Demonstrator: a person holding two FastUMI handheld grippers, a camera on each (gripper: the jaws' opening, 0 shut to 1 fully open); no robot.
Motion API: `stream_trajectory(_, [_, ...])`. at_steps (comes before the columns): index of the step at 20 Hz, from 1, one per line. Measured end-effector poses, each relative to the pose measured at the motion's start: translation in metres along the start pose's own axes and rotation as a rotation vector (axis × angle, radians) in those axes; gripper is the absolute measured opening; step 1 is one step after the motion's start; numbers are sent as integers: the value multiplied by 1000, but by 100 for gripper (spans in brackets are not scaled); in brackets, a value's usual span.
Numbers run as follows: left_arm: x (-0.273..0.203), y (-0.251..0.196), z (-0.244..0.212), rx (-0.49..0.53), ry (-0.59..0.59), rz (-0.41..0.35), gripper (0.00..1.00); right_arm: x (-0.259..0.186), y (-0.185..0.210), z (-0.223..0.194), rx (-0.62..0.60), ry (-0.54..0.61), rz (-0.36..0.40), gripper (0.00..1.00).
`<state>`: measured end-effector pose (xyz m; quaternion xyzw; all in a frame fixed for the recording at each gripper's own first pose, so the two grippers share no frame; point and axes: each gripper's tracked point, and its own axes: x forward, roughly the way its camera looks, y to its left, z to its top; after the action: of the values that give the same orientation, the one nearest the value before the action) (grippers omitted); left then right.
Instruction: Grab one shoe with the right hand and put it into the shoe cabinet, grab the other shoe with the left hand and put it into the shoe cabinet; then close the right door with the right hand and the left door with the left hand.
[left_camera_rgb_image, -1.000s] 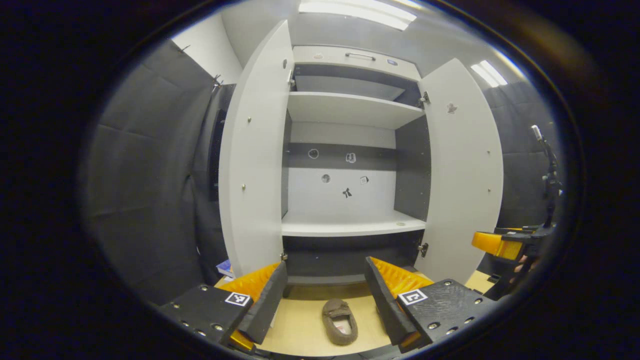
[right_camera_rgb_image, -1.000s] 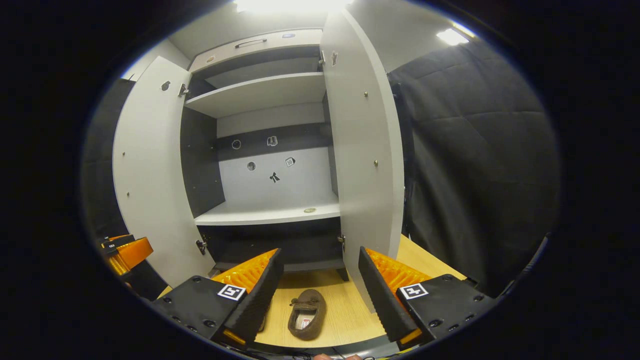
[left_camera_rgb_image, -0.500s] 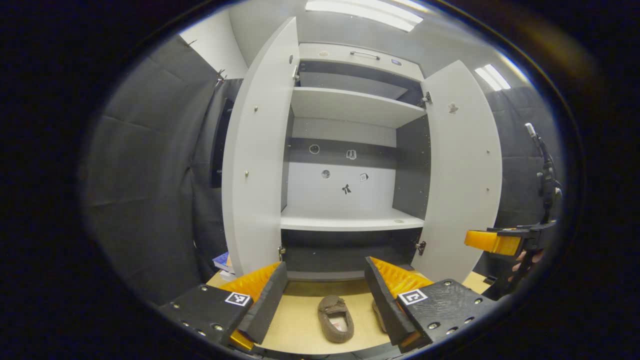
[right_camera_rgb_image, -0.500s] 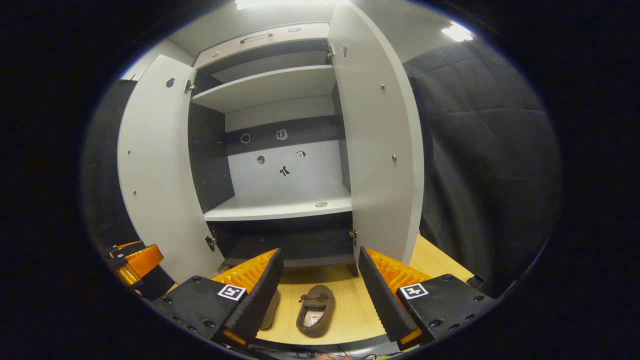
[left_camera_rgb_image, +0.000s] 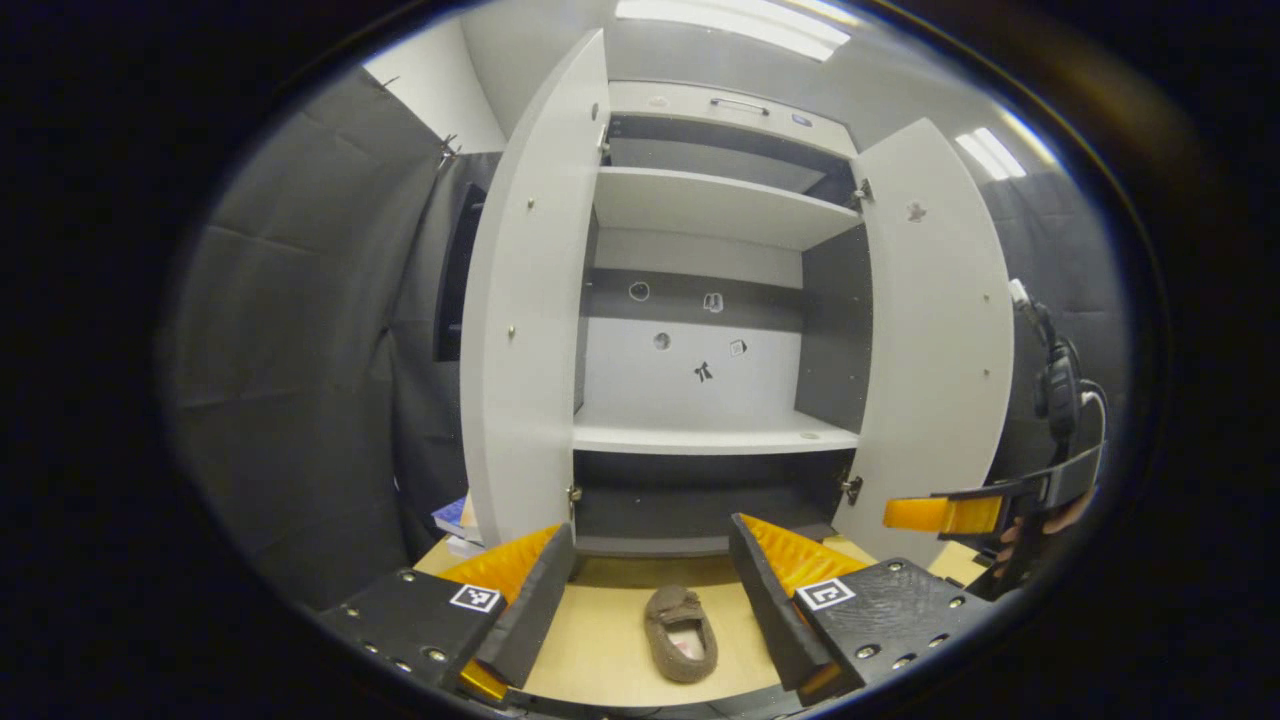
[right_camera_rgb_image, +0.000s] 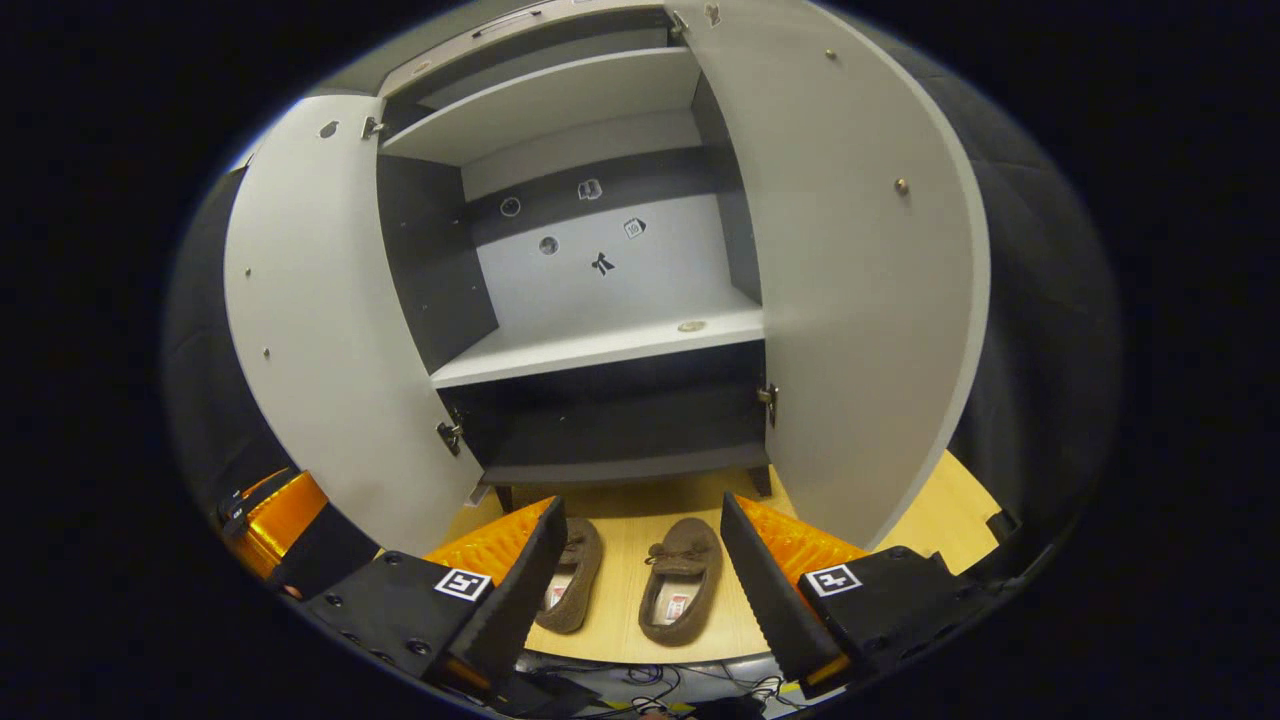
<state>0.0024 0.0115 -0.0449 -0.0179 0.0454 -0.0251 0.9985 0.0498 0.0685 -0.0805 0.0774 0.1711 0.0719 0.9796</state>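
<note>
Shoe cabinet (right_camera_rgb_image: 600, 345) standing wide open, left door (right_camera_rgb_image: 320, 330) and right door (right_camera_rgb_image: 860, 300) both swung out, its pale shelves bare apart from one small round thing (right_camera_rgb_image: 691, 326) on the middle shelf near the right door. A few small stickers (left_camera_rgb_image: 703, 372) dot the back panel.

Both brown shoes lie on the wooden floor (right_camera_rgb_image: 620, 560) just in front of the cabinet, side by side, toes towards it. The right gripper view shows the pair: left shoe (right_camera_rgb_image: 570, 590) partly behind a finger, right shoe (right_camera_rgb_image: 680, 592) in the gap. The left gripper view shows one shoe (left_camera_rgb_image: 681, 633) in full.

Left gripper (left_camera_rgb_image: 650, 600) hangs low before the cabinet, fingers apart, holding nothing. Right gripper (right_camera_rgb_image: 635, 590) is tipped down over the shoes, fingers likewise apart, touching neither. Seen from the left gripper view, the right gripper (left_camera_rgb_image: 960, 512) sits just outside the right door, with fingertips (left_camera_rgb_image: 1065, 515) of the hand holding it.
</note>
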Motion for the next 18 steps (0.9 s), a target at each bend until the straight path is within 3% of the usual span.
stream_trajectory(9, [4,-11,-17,-1,50,-47,90,71,12,-88,114,246,30,98])
stream_trajectory(18, [5,-5,-42,-20,104,-33,90,121,9,-153,-23,403,26,98])
